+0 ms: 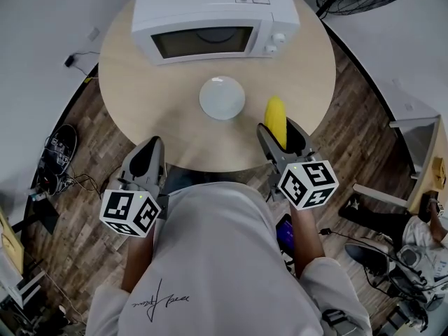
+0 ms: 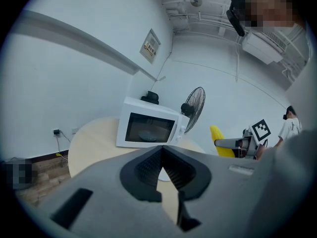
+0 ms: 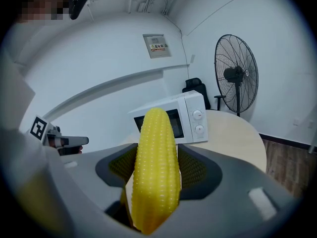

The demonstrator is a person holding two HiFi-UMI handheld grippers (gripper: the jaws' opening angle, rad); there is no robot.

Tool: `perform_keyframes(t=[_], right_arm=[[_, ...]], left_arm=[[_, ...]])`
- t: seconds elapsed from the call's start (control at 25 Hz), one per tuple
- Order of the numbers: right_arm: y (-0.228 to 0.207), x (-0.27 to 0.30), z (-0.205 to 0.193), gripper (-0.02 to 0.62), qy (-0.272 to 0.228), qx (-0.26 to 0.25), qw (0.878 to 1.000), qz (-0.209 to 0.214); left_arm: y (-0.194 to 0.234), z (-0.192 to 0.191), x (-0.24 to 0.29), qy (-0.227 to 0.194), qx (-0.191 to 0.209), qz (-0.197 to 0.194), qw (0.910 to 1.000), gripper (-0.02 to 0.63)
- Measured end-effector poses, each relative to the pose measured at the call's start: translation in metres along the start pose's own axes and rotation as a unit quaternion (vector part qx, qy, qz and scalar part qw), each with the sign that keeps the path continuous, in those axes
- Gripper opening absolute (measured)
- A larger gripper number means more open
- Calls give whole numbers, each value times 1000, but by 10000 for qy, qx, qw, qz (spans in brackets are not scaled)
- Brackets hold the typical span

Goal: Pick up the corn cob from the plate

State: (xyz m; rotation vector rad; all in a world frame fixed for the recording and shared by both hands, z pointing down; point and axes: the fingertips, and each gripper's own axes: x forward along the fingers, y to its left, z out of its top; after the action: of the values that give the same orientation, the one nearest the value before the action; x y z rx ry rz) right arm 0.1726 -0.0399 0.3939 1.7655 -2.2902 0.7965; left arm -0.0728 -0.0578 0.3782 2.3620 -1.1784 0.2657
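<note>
Yellow corn (image 3: 154, 167) is clamped between the jaws of the right hand-held gripper (image 1: 281, 140), its tip poking well past them. It hangs above the bench (image 1: 140, 82) near the edge, at about 4 o'clock from the plate (image 1: 222, 98) and clear of it. The pick-up looks as good as made. To finish it well, I judge an even squeeze and a slow, level carry best, since the kernels are rounded and the long free end could lever the cob loose. The left hand-held gripper (image 2: 161, 170), at 7 o'clock from the plate, has its jaws together on nothing. The white plate lies bare. At its 12 o'clock the microwave (image 1: 210, 12) has its door closed, with a turntable dimly visible inside.
</note>
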Motion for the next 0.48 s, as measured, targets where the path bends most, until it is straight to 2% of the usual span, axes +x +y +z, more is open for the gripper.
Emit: perform_keyframes(t=[0.28,0.48], right_arm=[[8,-1,2,265,-3,-231,9997,102],[13,-1,3,265,-7,-228,9996,186]], left_arm=[[2,12,-7,-285,53,33,9996,-6],[3,12,-7,-256,9,-19,9997,-6]])
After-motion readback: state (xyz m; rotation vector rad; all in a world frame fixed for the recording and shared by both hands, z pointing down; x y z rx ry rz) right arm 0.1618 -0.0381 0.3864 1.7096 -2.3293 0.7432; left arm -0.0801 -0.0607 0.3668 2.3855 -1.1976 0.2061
